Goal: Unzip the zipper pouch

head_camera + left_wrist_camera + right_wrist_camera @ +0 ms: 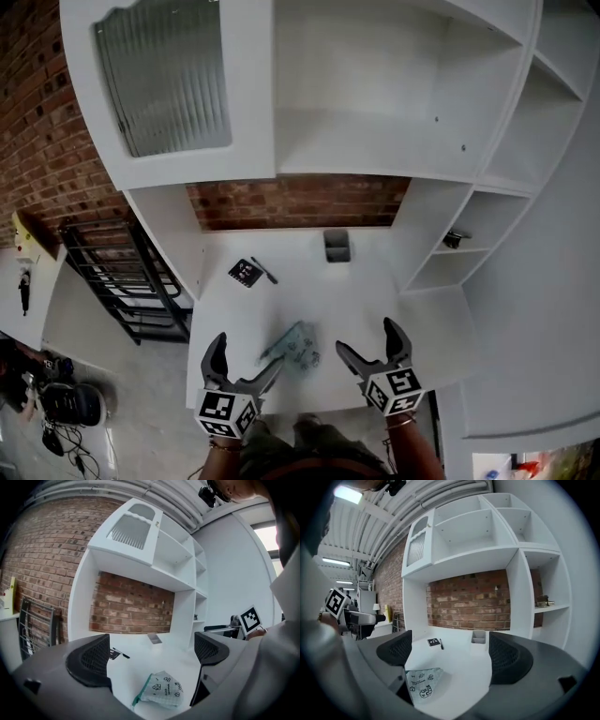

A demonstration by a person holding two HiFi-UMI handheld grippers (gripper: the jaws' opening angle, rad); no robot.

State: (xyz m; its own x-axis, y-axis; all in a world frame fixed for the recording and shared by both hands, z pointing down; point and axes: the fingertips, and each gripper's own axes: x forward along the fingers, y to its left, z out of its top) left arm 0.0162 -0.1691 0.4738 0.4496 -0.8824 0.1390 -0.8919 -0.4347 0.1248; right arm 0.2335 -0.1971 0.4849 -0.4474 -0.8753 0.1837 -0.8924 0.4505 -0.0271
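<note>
head view: the zipper pouch (pixel 295 347) lies flat near the front edge of the white table (pixel 309 291), between the left gripper (pixel 248 352) and the right gripper (pixel 367 337). one gripper is on each side of it, probably so that one can pin the fabric while the other works the slider. farther back are a black card (pixel 244 272), a pen (pixel 264 272) and a grey holder (pixel 337 246).

left gripper view: the jaws stand wide apart and hold nothing. the pouch lies low between them without touching either, its teal zipper edge (pixel 140 693) towards the left jaw. i cannot pick out the slider.

right gripper view: these jaws also gape wide and are empty. the pouch sits just beside the left-hand jaw. the zip looks closed, so unzipping seems not yet begun.
</note>
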